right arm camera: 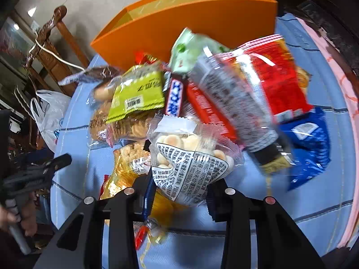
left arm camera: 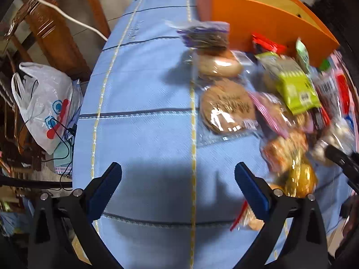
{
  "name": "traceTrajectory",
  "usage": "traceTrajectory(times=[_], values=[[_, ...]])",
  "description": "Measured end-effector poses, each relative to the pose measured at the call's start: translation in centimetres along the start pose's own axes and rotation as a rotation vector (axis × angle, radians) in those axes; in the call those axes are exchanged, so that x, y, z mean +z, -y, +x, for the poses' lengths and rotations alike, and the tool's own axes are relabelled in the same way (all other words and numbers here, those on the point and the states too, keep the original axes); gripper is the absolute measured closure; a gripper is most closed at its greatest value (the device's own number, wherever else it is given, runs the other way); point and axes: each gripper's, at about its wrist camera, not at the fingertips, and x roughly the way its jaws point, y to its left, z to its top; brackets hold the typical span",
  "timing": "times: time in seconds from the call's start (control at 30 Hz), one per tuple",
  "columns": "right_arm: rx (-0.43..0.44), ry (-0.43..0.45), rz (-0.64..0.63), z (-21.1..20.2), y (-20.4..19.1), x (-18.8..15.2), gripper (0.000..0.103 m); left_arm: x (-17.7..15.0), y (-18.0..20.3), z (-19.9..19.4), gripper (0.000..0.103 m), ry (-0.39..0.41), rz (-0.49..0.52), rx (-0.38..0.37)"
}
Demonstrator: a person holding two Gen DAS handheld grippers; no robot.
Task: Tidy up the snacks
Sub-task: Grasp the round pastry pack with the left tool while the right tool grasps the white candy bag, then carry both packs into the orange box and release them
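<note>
Right tongs [right arm camera: 179, 192]: clamped on clear biscuit packet [right arm camera: 190, 154], at snack pile's near edge on bench [right arm camera: 314, 206]. Lift straight, clearing neighbours, toward orange box [right arm camera: 186, 22]. Left tongs [left arm camera: 178, 186]: apart, empty.

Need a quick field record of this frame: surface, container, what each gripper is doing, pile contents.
surface: blue tablecloth with dark and yellow lines
container: orange box at the far side of the pile
left gripper: open, nothing between its fingers, over bare cloth beside the pile
right gripper: closed on clear bag of small round biscuits
pile: green packet, red packet, blue packet, gold-wrapped snack
off-table: white plastic bag
</note>
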Motion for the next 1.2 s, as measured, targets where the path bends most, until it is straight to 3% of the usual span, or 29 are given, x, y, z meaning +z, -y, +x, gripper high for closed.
traceTrajectory(times=[0.13, 0.37, 0.7, 0.77, 0.8, 0.87, 1.0, 1.2], values=[[-0.029, 0.030, 0.020, -2.5, 2.2, -0.5, 0.065, 1.2, 0.6, 0.8, 0.004, -0.008, -0.011, -0.033], [-0.061, 0.013, 0.069, -3.4, 4.9, -1.4, 0.065, 3.9, 3.1, 3.0, 0.004, -0.037, -0.036, -0.086], [-0.053, -0.006, 0.046, -2.4, 3.9, -0.8, 0.065, 6.3, 4.3, 7.9, 0.005, -0.124, -0.105, -0.086], [-0.051, -0.015, 0.035, -2.0, 3.5, -0.5, 0.065, 6.7, 4.3, 8.7, 0.009, -0.113, -0.101, -0.078], [-0.050, -0.018, 0.030, -1.8, 3.4, -0.4, 0.065, 6.8, 4.5, 8.8, 0.011, -0.094, -0.081, -0.054], [-0.049, -0.022, 0.019, -1.6, 3.0, -0.1, 0.065, 7.0, 4.9, 8.2, 0.028, -0.058, -0.037, -0.062], [-0.043, -0.009, 0.000, -2.0, 2.6, 0.5, 0.065, 6.4, 4.1, 7.8, 0.029, -0.077, -0.032, -0.018], [-0.023, 0.042, -0.032, -3.7, 2.0, 2.0, 0.065, 4.4, 1.3, 4.7, 0.028, -0.057, -0.072, -0.048]])
